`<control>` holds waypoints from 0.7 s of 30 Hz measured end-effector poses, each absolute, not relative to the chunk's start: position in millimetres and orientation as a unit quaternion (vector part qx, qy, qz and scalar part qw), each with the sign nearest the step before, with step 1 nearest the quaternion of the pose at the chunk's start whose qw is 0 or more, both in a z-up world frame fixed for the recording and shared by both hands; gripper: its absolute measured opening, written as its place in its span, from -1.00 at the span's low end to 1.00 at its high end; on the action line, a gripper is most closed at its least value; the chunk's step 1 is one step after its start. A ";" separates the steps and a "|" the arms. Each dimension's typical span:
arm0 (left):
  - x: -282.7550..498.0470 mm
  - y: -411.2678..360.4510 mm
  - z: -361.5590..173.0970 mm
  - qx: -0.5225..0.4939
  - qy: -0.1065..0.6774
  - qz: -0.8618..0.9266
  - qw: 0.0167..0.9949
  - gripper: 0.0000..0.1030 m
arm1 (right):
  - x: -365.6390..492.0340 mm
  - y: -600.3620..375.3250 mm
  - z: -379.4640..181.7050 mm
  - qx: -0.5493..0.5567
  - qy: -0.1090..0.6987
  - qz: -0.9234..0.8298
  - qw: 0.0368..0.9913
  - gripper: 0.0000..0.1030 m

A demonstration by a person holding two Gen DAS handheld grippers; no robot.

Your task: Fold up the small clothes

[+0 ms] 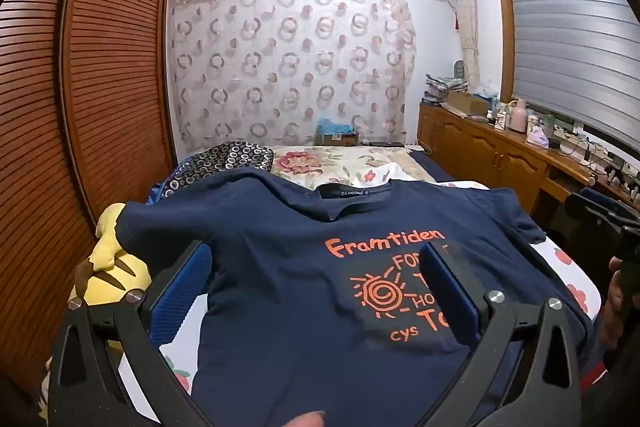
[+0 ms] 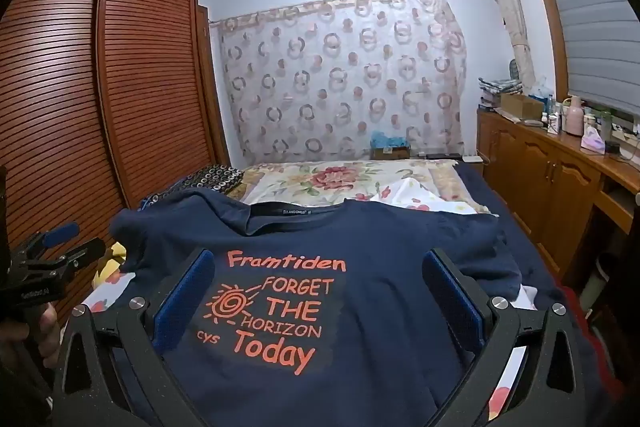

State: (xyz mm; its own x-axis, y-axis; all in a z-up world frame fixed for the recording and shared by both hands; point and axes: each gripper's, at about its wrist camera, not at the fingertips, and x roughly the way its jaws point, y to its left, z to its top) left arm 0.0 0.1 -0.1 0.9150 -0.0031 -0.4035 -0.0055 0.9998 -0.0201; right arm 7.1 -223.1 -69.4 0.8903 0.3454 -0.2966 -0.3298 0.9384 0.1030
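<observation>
A navy T-shirt [image 2: 360,267] printed with orange lettering and an orange spiral sun lies on a cream bedspread [image 2: 320,183] with red flowers, beside a yellow plush toy [image 1: 112,267], reddish-brown slatted wardrobe doors [image 2: 120,87] and a pale curtain [image 2: 340,79] patterned with pink-brown rings.

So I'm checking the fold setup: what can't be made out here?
- Navy printed T-shirt: hem cut off by the bottom edge, both views.
- Orange print: right part hidden by a blue pad of the left tongs, left wrist view.
- Collar label: too small to read.
- Yellow plush toy: mostly behind the shirt sleeve.
</observation>
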 end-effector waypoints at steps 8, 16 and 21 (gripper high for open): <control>-0.1 0.1 -0.1 -0.012 0.203 0.001 0.979 1.00 | 5.7 -226.9 -67.3 0.025 0.148 0.166 0.974 1.00; -0.2 0.2 0.0 -0.011 0.202 0.001 0.979 1.00 | 2.4 -219.7 -72.3 0.020 0.151 0.172 0.973 1.00; -0.2 0.2 0.0 -0.010 0.202 0.002 0.979 1.00 | 4.4 -222.1 -69.6 0.021 0.152 0.173 0.973 1.00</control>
